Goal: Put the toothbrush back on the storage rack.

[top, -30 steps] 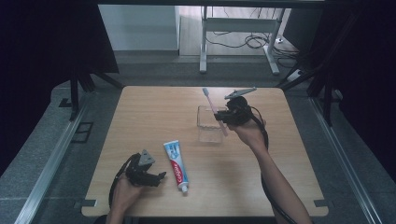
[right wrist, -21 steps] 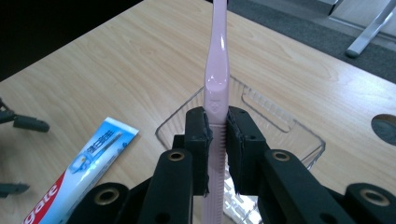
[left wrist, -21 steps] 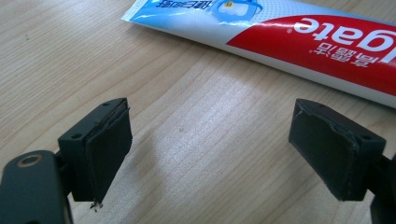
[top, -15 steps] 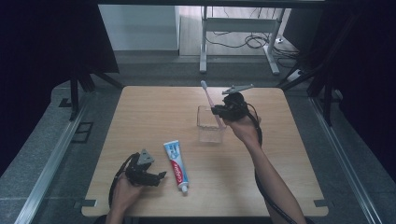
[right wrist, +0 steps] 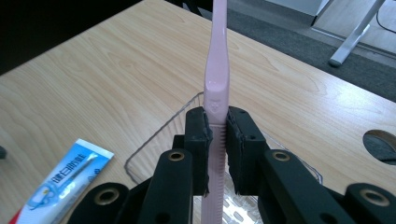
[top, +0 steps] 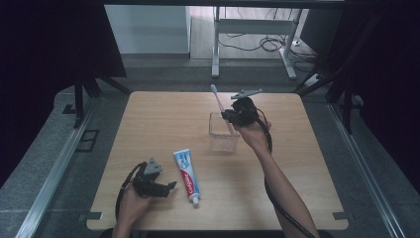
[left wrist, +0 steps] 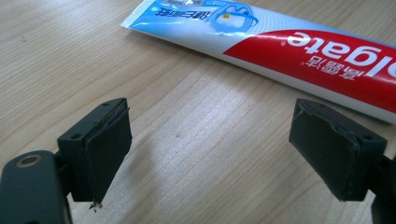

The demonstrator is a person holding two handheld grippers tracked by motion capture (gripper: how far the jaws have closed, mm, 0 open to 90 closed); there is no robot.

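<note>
Toothbrush: the pink toothbrush [right wrist: 216, 88] stood near upright in the centre of the right gripper view, clamped at its handle; in the high view it [top: 221, 108] sat upper centre, head leaning toward the top left.
Right gripper: your right gripper [right wrist: 218, 135] had both pads pressed tight on the handle, jaws narrow; in the high view it [top: 232, 117] was just right of centre, over the cup's far rim.
Cup: the clear plastic cup [top: 223, 141] stood below the brush, whose lower end reached inside; its rim [right wrist: 154, 140] curved behind the jaws.
Toothpaste: the tube [top: 187, 175] lay flat, lower centre of the high view, cap toward the bottom edge, well apart from the cup.
Left gripper: your left gripper [left wrist: 208, 154] had its jaws wide with only bare wood between, just beside the tube [left wrist: 299, 51]; lower left in the high view [top: 166, 187].
Table: the wooden top [top: 163, 119] carried everything.
</note>
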